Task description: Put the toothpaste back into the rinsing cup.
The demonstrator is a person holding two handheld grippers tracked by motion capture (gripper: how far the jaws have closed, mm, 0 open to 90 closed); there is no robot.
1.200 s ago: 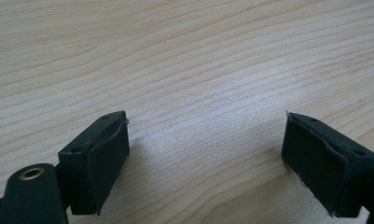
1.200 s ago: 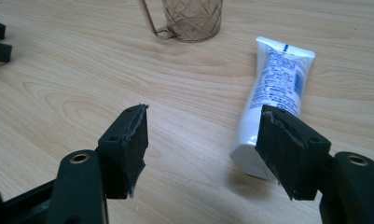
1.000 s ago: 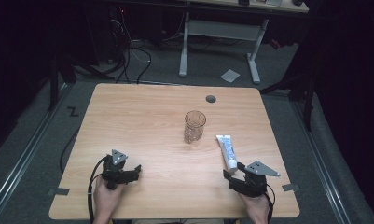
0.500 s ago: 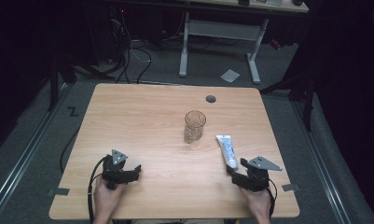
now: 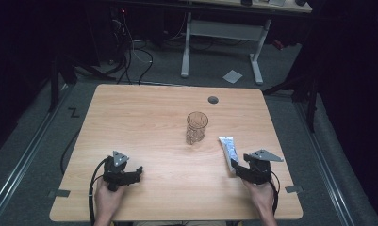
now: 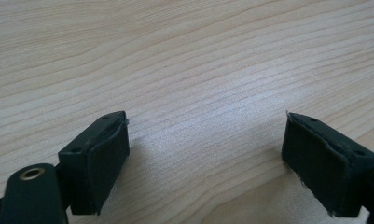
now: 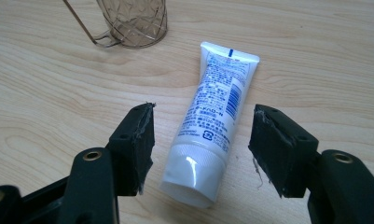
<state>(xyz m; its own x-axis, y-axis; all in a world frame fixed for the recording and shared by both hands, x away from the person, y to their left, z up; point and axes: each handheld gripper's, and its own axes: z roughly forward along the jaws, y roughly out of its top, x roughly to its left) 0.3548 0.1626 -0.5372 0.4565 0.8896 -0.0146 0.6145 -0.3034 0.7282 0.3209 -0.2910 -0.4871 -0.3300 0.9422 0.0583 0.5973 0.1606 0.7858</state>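
The white tube [image 7: 211, 122] is lying flat on the bench [image 5: 149, 122], cap toward the right hand-held gripper [image 7: 201, 149], its long axis running away from it. The jaws have just been closing, straddling the cap without yet pressing. The left hand-held gripper [image 6: 205, 154] is resting released, well apart.

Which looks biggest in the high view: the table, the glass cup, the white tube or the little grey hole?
1. table
2. glass cup and white tube: too alike to rank
3. grey hole

Rm lying dark w/ grey floor [image 5: 26, 155]. White-legged desk [image 5: 222, 35] standing behind table; cables [image 5: 139, 56] trailing underneath.
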